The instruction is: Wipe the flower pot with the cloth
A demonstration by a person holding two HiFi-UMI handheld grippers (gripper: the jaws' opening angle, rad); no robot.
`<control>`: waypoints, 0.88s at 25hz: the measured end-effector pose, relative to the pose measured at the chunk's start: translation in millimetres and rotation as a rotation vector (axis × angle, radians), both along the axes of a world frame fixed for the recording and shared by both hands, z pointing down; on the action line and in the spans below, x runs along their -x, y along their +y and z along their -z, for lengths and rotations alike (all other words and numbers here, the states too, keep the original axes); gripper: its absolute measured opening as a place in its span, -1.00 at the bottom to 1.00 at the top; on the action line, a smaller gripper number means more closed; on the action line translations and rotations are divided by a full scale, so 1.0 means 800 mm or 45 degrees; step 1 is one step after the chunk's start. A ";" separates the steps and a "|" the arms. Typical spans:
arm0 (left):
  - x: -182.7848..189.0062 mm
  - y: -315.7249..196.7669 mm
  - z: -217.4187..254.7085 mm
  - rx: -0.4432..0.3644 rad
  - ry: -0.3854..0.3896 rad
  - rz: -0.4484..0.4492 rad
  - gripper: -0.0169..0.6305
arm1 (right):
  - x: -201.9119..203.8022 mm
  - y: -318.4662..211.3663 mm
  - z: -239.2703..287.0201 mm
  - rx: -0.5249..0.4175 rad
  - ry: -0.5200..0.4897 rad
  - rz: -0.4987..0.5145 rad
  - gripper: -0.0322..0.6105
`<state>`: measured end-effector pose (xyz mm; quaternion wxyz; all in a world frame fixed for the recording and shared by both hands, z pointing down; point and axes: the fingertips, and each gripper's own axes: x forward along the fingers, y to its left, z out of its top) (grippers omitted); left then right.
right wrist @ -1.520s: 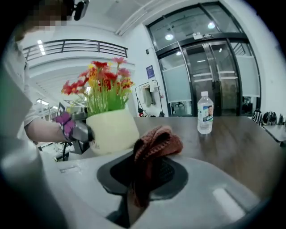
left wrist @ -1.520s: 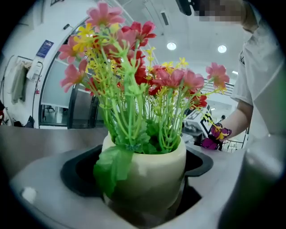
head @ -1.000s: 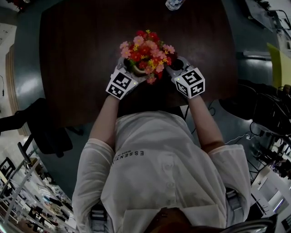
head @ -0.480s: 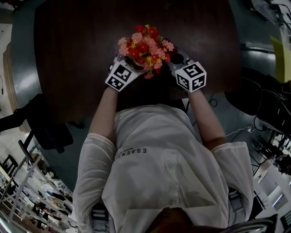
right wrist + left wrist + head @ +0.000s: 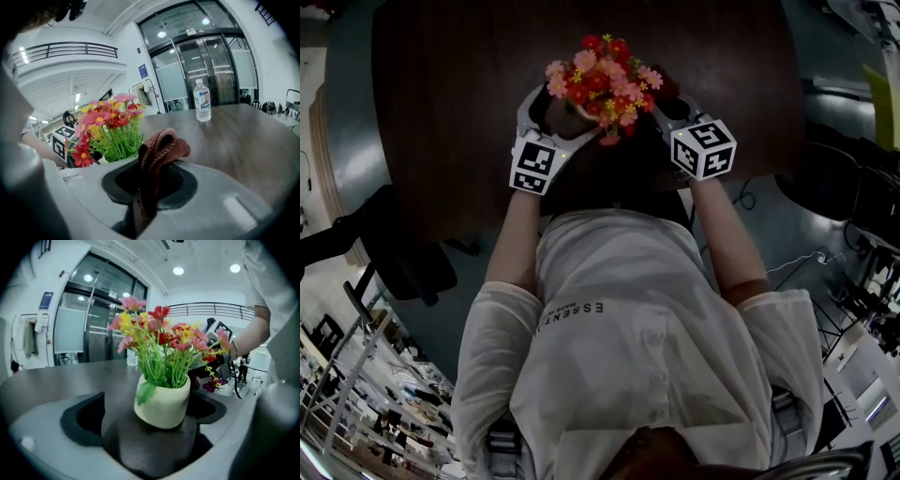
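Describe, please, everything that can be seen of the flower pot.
The flower pot is round and cream-coloured, with a smooth, matt wall, ceramic or plastic by its look. It holds red, pink and yellow flowers on green stems, and one leaf hangs over its rim. It appears to stand on the dark wooden table. It is between the jaws of the left gripper, which are opening; neither pad seems to press on it.

Open tabletop [image 5: 441, 94] around flower pot [image 5: 164, 401]; water bottle [image 5: 202, 101] far back.
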<state>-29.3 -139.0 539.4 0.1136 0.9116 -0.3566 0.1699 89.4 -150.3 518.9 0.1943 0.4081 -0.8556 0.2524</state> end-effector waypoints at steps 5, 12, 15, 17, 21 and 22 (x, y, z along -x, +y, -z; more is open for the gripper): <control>0.052 0.019 0.044 -0.083 0.074 0.262 0.41 | -0.016 0.021 0.012 -0.034 -0.003 -0.045 -0.74; 0.062 0.088 0.105 -0.238 0.099 0.381 -0.35 | -0.044 0.074 0.029 -0.097 -0.063 -0.065 -0.74; 0.056 0.113 0.137 -0.264 0.128 0.481 -0.49 | -0.052 0.104 0.044 -0.129 -0.125 -0.027 -0.74; 0.048 0.135 0.157 -0.287 0.122 0.535 -0.69 | -0.059 0.128 0.055 -0.148 -0.133 0.002 -0.74; 0.025 0.194 0.188 -0.316 0.141 0.581 -0.90 | -0.066 0.182 0.081 -0.196 -0.150 0.059 -0.74; 0.015 0.210 0.192 -0.317 0.144 0.566 -0.90 | -0.066 0.198 0.089 -0.207 -0.158 0.083 -0.74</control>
